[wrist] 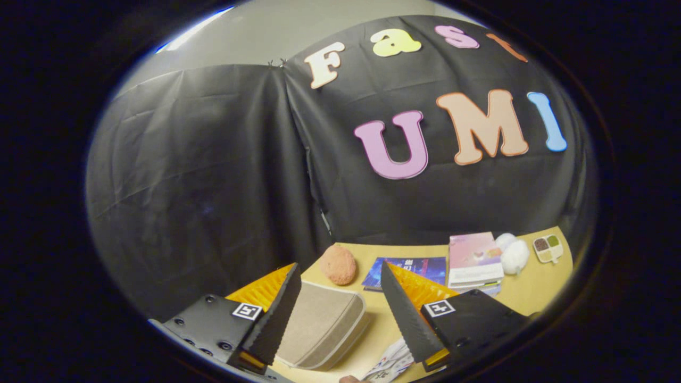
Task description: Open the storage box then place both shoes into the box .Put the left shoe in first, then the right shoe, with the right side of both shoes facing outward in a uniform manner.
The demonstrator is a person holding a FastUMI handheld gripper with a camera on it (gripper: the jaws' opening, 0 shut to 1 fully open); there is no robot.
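A beige fabric storage box (322,324) with a pale trim lies on the wooden table (532,292), its lid down, just ahead of and between my fingers. My gripper (339,284) is open, held above the table with nothing between its fingers. Part of a white shoe with dark markings (392,361) peeks out low down, beside the right finger. A small bit of a hand or finger shows below it.
Beyond the box sit an orange-pink fuzzy ball (338,264), a blue book (407,270), a stack of pink-covered books (474,259), a white plush item (513,254) and a small palette-like tray (549,248) near the table's far right corner.
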